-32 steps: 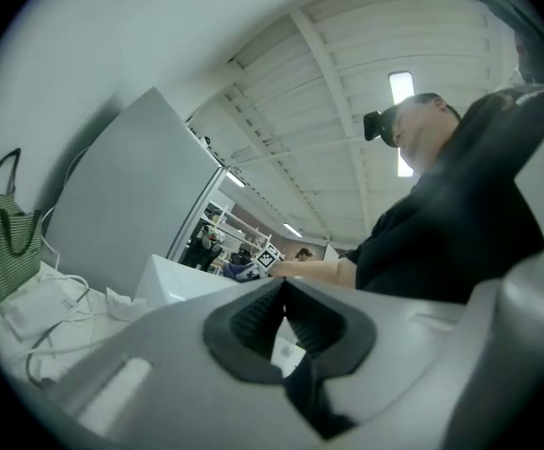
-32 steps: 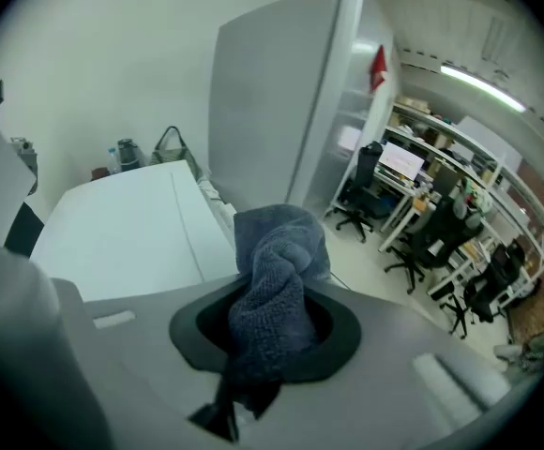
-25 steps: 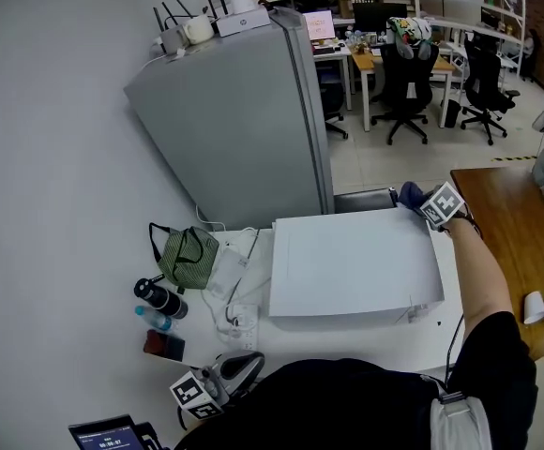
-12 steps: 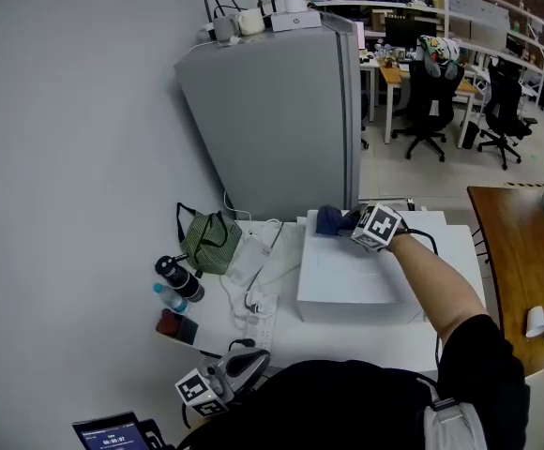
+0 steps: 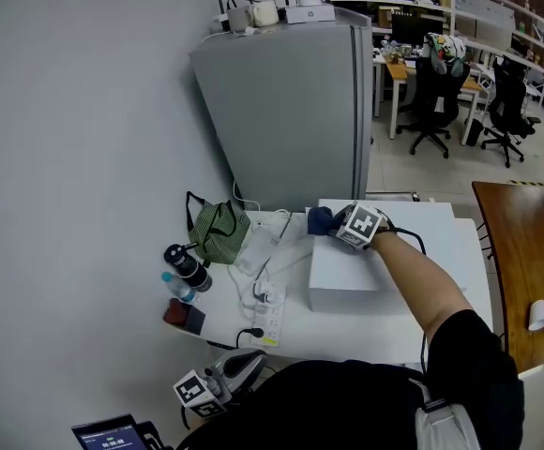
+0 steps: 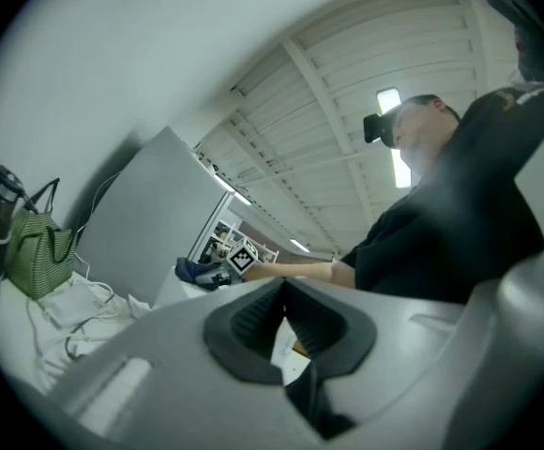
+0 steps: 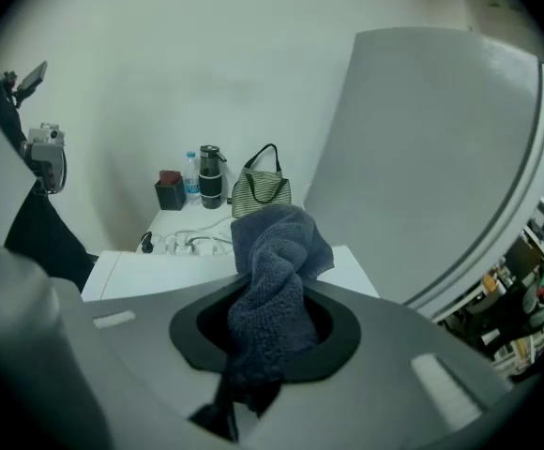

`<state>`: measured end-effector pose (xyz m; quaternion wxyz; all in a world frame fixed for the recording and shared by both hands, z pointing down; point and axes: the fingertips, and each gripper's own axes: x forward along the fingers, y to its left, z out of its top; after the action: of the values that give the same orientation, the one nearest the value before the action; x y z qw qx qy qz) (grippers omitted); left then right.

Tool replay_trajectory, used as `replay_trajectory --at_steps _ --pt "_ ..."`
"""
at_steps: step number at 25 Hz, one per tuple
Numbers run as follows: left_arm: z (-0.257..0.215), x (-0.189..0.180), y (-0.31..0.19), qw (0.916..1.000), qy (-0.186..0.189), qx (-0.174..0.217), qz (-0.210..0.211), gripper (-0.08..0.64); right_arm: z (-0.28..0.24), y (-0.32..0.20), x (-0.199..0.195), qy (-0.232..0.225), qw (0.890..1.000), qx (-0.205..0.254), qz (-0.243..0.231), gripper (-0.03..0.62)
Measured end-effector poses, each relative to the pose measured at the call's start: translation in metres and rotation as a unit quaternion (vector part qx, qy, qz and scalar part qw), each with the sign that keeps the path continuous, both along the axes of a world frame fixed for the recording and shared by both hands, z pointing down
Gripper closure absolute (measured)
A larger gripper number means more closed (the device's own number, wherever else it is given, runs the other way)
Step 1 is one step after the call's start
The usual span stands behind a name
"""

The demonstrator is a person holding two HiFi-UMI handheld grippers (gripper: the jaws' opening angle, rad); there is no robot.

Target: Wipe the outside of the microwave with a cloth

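The white box-shaped microwave (image 5: 385, 256) is sitting on the white desk (image 5: 230, 322), with its back near the tall grey refrigerator (image 5: 291, 111). The dark blue terry cloth (image 5: 321, 219) is lying at the far left corner of the microwave's top, just beside the left edge. The right claw (image 5: 338, 223) is clamping down on it. The jaws are pinching the bunched middle of the cloth, so a loose wad is sticking out ahead of them, probably to serve as the wiping pad. The person's arm is reaching across the top to bring it there.

The left claw (image 6: 283, 317) is hanging low beside the person's body. Its jaws are pressing together on nothing, likely idle because one hand is enough for wiping.

Left of the microwave, a green striped bag (image 5: 218, 232), a black bottle (image 5: 183, 262) and a white power strip with tangled cables (image 5: 267, 312) are crowding the desk, so a swipe down that side looks cramped.

The microwave's door is not showing in any view, and the arm is covering part of the top. Whether the wad is actually pressing on the surface or hovering just over it is hard to tell.
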<state>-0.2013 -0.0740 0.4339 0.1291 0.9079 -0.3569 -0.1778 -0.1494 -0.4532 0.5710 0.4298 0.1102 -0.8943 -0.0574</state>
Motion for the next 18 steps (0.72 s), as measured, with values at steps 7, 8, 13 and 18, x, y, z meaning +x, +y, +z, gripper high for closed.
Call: replay_trajectory --at_steps 7,8,13,18 --pt "-0.002 0.038 -0.01 0.9989 -0.005 0.002 0.047 0.557 0.002 -0.024 0.169 0.012 0.995 0.007 0.102 0.523" --pt "-0.003 0.045 -0.013 0.9985 -0.006 0.003 0.055 0.557 0.002 -0.026 0.199 0.011 0.992 0.006 0.122 0.523" --pt "-0.003 0.075 -0.031 0.9962 -0.012 0.012 0.085 0.557 0.007 -0.031 0.336 0.022 0.976 0.003 0.218 0.523" --pt "-0.005 0.093 -0.044 0.9932 -0.015 0.017 0.114 0.557 0.01 -0.026 0.387 0.038 0.966 0.006 0.255 0.523"
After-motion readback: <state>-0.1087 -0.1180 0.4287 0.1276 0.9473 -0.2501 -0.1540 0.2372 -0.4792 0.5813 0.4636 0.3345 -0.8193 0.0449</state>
